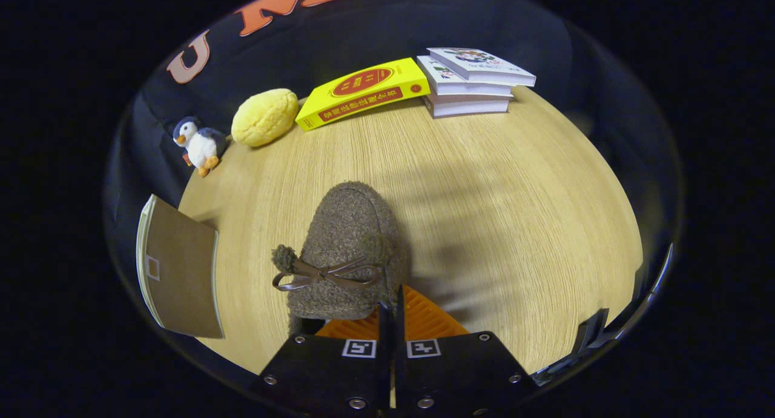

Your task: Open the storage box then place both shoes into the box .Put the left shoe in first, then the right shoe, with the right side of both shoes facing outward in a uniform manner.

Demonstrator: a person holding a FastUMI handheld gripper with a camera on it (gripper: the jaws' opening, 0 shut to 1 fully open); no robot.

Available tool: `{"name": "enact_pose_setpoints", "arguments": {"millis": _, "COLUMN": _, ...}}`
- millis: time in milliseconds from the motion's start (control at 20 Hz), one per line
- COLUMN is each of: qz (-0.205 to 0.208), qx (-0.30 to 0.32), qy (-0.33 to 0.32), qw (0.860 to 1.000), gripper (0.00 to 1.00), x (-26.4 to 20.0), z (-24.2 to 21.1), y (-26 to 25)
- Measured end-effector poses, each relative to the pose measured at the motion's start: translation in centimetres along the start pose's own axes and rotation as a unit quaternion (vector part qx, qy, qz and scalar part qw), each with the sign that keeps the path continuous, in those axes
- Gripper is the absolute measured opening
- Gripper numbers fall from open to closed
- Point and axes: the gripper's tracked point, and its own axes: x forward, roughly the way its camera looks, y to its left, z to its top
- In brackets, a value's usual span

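A brown fuzzy shoe (351,242) with a thin bow and a pompom across its top hangs just ahead of my fingers, toe pointing away from me. My gripper (392,312) is shut on the shoe's rear collar, with the two fingers almost touching. The shoe seems lifted a little off the wooden table (514,224), and its shadow falls to the right. The heel is hidden behind my fingers. A dark, glossy edge (605,333) shows low on the right; I cannot tell whether it is the storage box.
A flat brown board or booklet (178,272) lies left of the shoe. Along the table's far side stand a toy penguin (200,144), a yellow bun-shaped plush (265,117), a yellow box (363,94) and a stack of books (472,82).
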Motion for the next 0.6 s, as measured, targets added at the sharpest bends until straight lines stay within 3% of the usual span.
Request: {"name": "enact_pose_setpoints", "arguments": {"millis": 600, "qz": 0.071, "qx": -0.015, "qy": -0.034, "qw": 0.997, "gripper": 0.04, "x": -8.9, "z": 3.8, "y": 17.1}}
